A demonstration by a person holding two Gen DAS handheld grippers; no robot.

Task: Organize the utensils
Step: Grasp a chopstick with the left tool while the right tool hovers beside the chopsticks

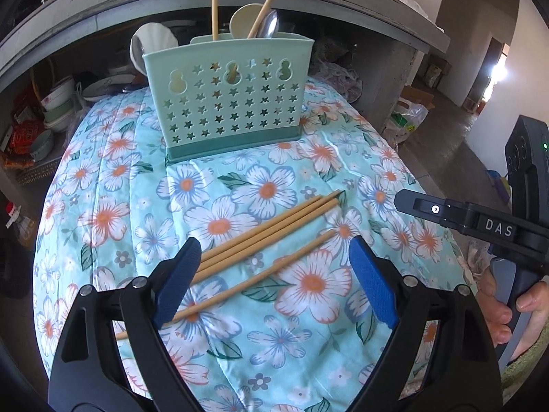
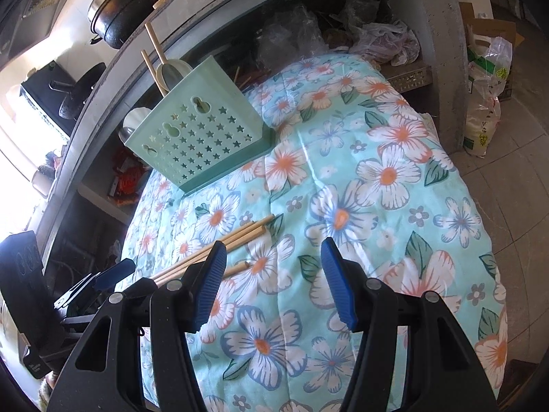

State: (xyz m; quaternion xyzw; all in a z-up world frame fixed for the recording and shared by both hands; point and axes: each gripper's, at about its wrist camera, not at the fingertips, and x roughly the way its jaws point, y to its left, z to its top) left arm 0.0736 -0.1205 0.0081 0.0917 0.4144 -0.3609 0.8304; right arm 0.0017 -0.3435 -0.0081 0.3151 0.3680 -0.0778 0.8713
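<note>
A mint green utensil holder (image 1: 233, 99) with star holes stands at the far side of the floral cloth; it also shows in the right wrist view (image 2: 202, 137). It holds two chopsticks (image 1: 215, 7), white spoons and a metal spoon (image 1: 271, 27). Several wooden chopsticks (image 1: 271, 226) lie on the cloth in front of it, three side by side and one apart. My left gripper (image 1: 274, 274) is open, just above the near ends of these chopsticks. My right gripper (image 2: 274, 281) is open and empty, to the right of the chopsticks (image 2: 240, 237).
The floral cloth (image 1: 308, 343) covers a small rounded table. Behind it is a concrete counter (image 1: 137, 3) with bowls and packets stored underneath. Plastic bags (image 2: 487, 103) stand on the floor at the right. A black pot (image 2: 127, 3) sits on the counter.
</note>
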